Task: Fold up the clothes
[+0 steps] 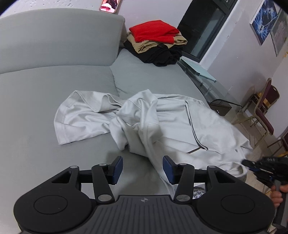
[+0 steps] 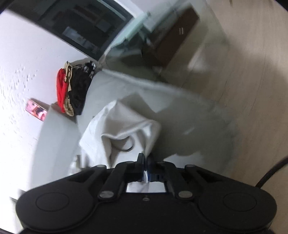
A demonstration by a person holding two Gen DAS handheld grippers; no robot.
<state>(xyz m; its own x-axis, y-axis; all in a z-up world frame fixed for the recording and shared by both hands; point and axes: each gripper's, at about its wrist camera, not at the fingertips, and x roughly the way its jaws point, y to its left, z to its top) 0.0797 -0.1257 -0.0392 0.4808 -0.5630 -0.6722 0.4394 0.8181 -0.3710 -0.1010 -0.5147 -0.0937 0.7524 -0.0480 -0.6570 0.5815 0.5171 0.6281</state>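
Observation:
A light grey garment (image 1: 147,118) lies crumpled on the grey sofa seat (image 1: 45,144), with one part spread to the left and the bulk draped toward the right edge. My left gripper (image 1: 142,169) is open and empty, just above the seat at the garment's near edge. My right gripper (image 2: 145,162) is shut on an edge of the same garment (image 2: 126,129). It also shows at the right edge of the left wrist view (image 1: 259,166), holding the garment's lower right corner. The right wrist view is blurred and tilted.
A stack of folded clothes (image 1: 156,41), red on top of tan and black, sits at the far end of the sofa. A glass table (image 1: 203,75) and chairs (image 1: 262,109) stand to the right. A phone (image 1: 110,6) rests above the backrest.

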